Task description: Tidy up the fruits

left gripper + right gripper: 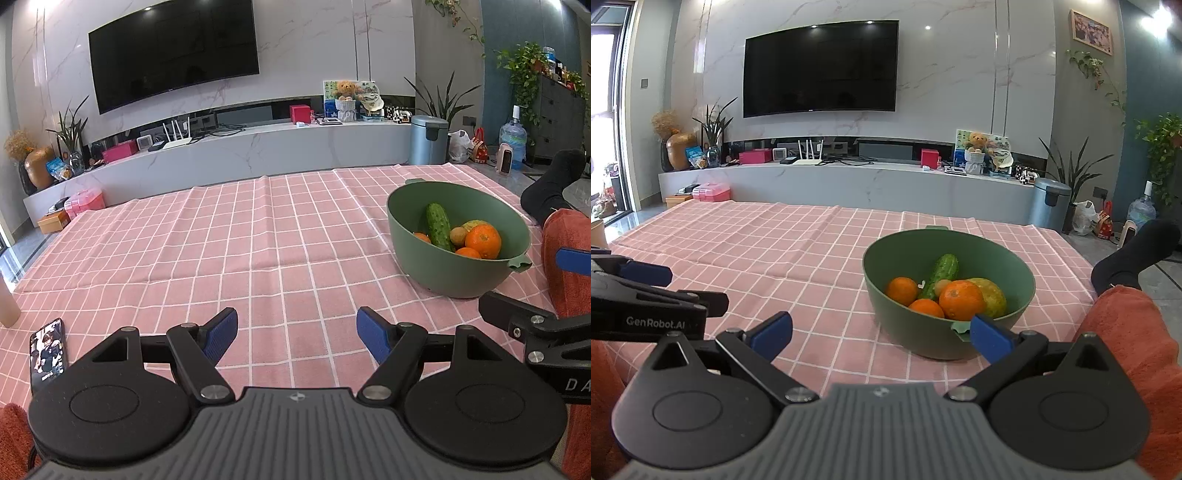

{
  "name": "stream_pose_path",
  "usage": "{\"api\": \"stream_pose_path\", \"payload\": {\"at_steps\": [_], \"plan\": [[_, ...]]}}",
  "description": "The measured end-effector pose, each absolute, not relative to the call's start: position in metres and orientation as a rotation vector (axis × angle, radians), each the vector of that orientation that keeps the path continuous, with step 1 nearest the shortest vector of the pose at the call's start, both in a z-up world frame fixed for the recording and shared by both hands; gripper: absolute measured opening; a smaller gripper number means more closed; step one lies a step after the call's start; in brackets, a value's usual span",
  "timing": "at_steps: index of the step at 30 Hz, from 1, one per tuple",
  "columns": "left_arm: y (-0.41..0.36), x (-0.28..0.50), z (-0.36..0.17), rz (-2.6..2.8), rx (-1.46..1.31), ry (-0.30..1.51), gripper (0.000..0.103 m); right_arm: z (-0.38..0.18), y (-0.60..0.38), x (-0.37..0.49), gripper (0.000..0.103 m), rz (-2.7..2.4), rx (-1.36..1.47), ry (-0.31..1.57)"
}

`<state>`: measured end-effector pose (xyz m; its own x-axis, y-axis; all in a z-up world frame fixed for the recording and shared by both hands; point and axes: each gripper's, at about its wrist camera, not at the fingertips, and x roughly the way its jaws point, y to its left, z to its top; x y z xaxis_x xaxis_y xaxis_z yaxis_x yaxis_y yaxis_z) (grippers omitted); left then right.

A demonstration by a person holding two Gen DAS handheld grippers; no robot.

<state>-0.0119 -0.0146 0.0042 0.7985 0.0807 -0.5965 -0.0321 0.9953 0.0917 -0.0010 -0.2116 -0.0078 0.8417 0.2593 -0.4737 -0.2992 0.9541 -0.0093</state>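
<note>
A green bowl (413, 254) (905, 332) stands on the pink checked tablecloth, right of centre. Inside lie a cucumber (439, 226) (943, 271), three oranges with the biggest (483, 240) (961, 299) in front, a kiwi (458, 235) and a yellow-green mango (991, 297). My left gripper (297, 334) hovers open over bare cloth, left of and nearer than the bowl. Nothing sits between the blue pads of my right gripper (881, 334), which stands open just in front of the bowl, its right pad (991, 338) near the bowl's front handle.
A phone (48, 350) lies at the cloth's near left edge beside a beige bottle (8, 306). A leg in a black sock (554, 184) rests past the table's right edge; red sleeves frame both views. A TV, low marble cabinet and bin stand behind.
</note>
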Motion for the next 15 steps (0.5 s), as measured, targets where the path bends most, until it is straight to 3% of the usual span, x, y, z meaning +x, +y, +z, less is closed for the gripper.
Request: {"api": "stream_pose_path", "payload": {"at_steps": [15], "plan": [[-0.0129, -0.0114, 0.0051, 0.059, 0.075, 0.651, 0.086, -0.0095, -0.2109, -0.0011, 0.098, 0.312, -0.086, 0.486]]}}
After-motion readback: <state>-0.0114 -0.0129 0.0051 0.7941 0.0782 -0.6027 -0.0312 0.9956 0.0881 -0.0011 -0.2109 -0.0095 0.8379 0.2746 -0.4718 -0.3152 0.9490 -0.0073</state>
